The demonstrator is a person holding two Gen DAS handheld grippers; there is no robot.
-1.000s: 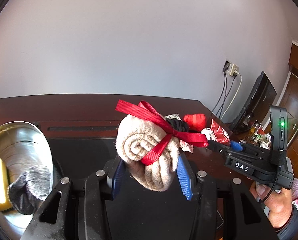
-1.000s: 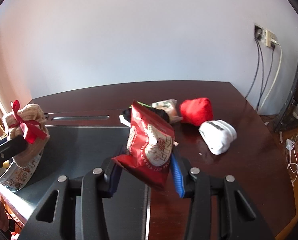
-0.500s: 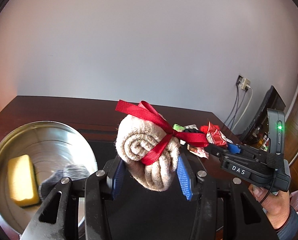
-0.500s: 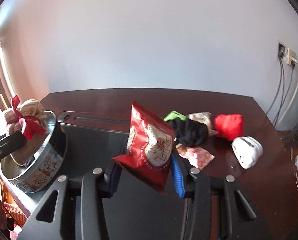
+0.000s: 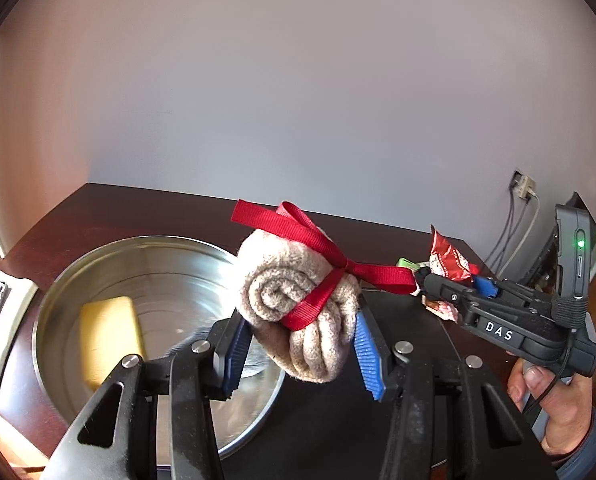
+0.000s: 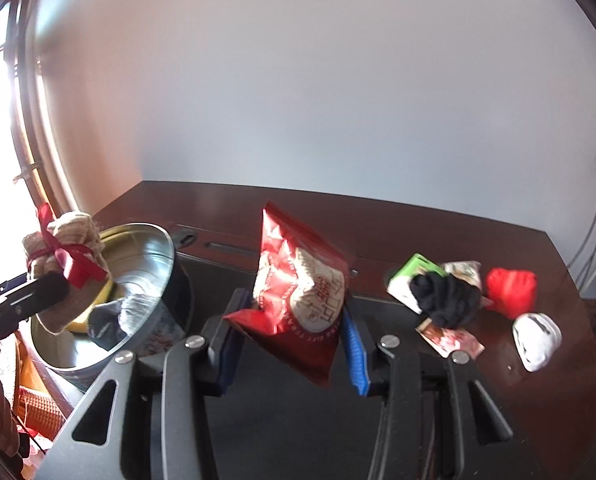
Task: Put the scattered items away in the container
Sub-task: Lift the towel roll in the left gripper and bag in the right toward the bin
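The round silver metal tin (image 5: 146, 280) on the dark wooden bench (image 6: 418, 220) holds a yellow sponge (image 5: 108, 340) and grey sock (image 6: 106, 322). Above its rim, the left gripper (image 5: 298, 348) fingers clamp a beige rolled sock tied with red ribbon (image 5: 298, 304). Right of the tin, the right gripper (image 6: 290, 344) fingers clamp a crinkled red snack bag (image 6: 298, 296).

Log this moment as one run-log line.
left claw: shut on beige sock roll, above tin | right claw: shut on red snack bag

Your left gripper (image 5: 298, 354) holds the sock roll (image 5: 298, 312) over the tin (image 5: 54, 304), sponge (image 5: 108, 340) inside it, your right gripper (image 6: 290, 352) holds the snack bag (image 6: 298, 300) right of the tin, loose items (image 6: 446, 300) farther right on the table (image 6: 378, 216)
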